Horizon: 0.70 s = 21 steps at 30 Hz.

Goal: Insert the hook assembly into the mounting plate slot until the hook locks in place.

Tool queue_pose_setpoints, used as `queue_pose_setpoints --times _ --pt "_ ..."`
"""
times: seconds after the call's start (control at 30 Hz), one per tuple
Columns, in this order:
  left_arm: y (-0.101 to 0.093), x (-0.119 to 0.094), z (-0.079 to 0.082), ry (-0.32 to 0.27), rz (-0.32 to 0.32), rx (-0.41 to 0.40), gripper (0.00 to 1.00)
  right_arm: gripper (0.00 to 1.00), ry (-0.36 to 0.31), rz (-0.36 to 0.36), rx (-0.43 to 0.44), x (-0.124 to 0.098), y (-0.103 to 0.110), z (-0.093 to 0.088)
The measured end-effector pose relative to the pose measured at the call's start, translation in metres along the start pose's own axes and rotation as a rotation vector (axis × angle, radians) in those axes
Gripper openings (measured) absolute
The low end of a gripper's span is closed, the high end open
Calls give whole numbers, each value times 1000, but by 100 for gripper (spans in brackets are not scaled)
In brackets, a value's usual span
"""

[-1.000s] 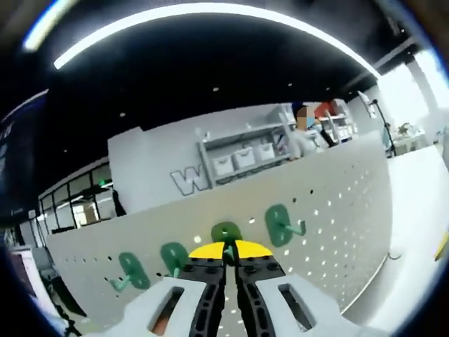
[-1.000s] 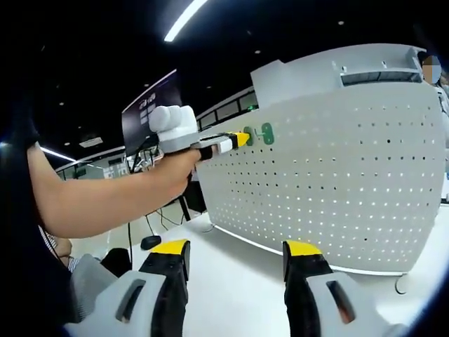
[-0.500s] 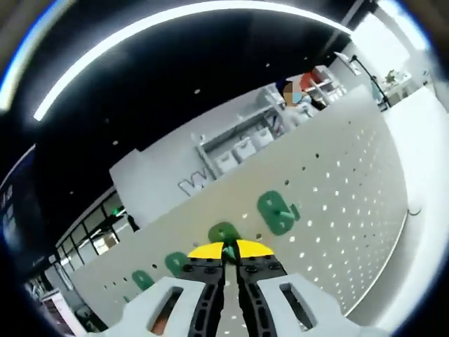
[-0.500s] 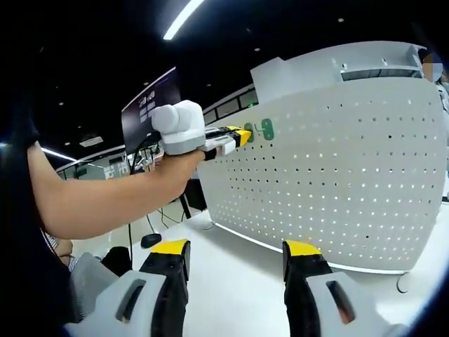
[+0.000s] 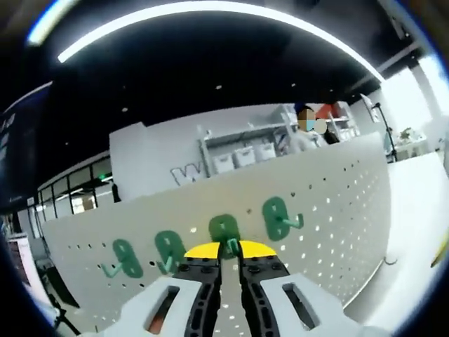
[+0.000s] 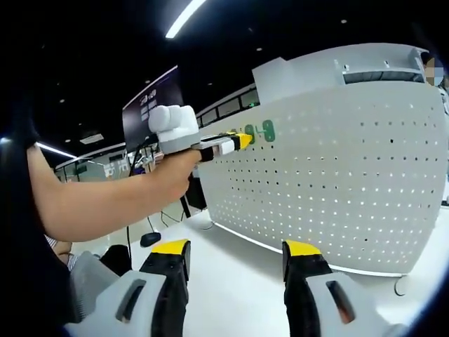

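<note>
Now your left gripper [image 5: 229, 247], rolled back level from its tilt half a second ago, stays clamped on the green hook [image 5: 224, 230] against the pegboard [image 5: 337, 203] between its neighbours, probably seating it, while your right gripper [image 6: 235, 247] hangs apart above the bench [image 6: 238, 281]

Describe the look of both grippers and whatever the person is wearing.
Both the left gripper and the right gripper have pale grey bodies, black jaws and yellow tips. Seen from the right gripper view, the left gripper carries a rounded white housing. The forearm is bare; no sleeve shows.
</note>
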State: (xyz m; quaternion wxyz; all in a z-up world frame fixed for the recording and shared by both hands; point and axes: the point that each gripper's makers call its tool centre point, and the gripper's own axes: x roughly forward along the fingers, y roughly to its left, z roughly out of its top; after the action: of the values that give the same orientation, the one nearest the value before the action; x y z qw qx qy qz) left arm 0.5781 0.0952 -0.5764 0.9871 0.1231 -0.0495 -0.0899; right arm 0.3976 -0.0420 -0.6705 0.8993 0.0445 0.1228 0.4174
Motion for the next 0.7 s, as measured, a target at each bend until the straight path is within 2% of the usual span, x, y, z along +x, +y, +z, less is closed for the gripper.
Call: queue_pose_setpoints --times 0.4,0.7 --pt "1 -26 -3 -3 -29 -26 15 51 10 5 -37 -1 13 7" --pt "-4 -54 -13 20 -78 -45 20 51 22 8 -56 -3 21 10"
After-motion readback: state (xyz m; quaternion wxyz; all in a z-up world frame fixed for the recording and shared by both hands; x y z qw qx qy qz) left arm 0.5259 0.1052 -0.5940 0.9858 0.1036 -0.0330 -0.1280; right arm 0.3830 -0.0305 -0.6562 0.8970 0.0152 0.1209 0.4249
